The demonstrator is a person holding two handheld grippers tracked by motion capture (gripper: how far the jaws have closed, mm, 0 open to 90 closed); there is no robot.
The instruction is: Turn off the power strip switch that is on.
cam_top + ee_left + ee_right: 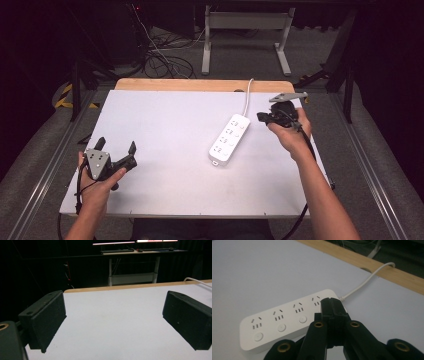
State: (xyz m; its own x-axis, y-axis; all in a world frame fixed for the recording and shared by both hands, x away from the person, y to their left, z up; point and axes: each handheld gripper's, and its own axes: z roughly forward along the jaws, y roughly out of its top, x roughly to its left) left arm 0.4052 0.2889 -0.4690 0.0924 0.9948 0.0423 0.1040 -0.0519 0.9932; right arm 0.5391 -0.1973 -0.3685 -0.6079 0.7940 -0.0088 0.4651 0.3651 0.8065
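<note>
A white power strip (229,139) with several sockets lies right of the middle of the white table (165,130), its white cable (247,95) running to the far edge. In the right gripper view the strip (284,318) sits just beyond my jaws. My right gripper (261,118) is held above the table just right of the strip's far end, its jaws shut together with nothing between them (332,302). My left gripper (116,146) rests at the front left, jaws wide open and empty (113,320).
A wooden strip (200,85) borders the table's far edge, where the cable passes through a hole. Beyond it stand a white desk frame (245,37) and tangled cables on the dark floor. Metal rails (55,160) flank the table.
</note>
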